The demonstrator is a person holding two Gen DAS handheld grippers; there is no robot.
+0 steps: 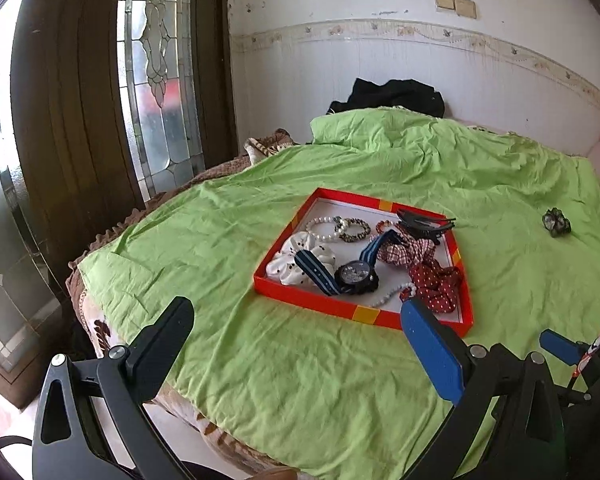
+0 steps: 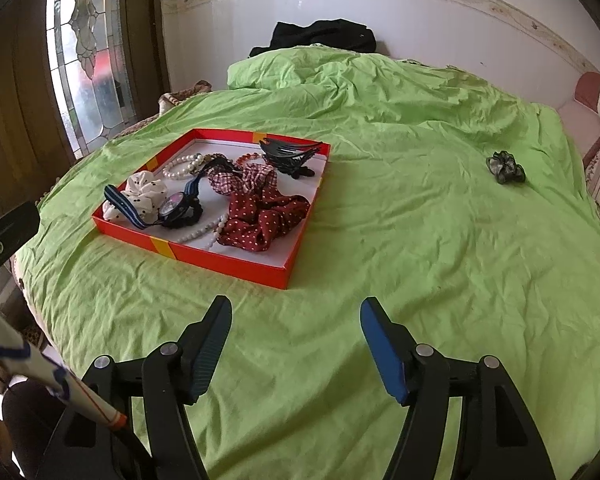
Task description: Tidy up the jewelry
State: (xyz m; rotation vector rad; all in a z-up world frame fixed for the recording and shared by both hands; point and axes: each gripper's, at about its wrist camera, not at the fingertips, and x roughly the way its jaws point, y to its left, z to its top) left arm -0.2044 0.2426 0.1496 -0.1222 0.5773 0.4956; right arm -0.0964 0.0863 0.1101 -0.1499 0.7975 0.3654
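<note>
A red tray (image 1: 352, 310) (image 2: 228, 260) sits on the green bedsheet (image 1: 260, 360) (image 2: 420, 240). It holds a black watch with a striped strap (image 1: 356, 276) (image 2: 176, 208), pearl bracelets (image 1: 324, 228) (image 2: 180, 168), a white scrunchie (image 1: 300, 256) (image 2: 144, 192), red dotted and checked scrunchies (image 1: 436, 284) (image 2: 264, 216) and a black hair claw (image 1: 420, 222) (image 2: 292, 156). A dark green scrunchie (image 1: 556, 222) (image 2: 505, 168) lies alone on the sheet to the right. My left gripper (image 1: 296, 320) is open and empty just before the tray. My right gripper (image 2: 296, 312) is open and empty, nearer than the tray.
A black garment (image 1: 392, 96) (image 2: 320, 36) lies at the bed's far edge by the tiled wall. A glass-panelled wooden door (image 1: 156, 72) stands left of the bed. A pink cushion (image 2: 596, 92) is at the far right.
</note>
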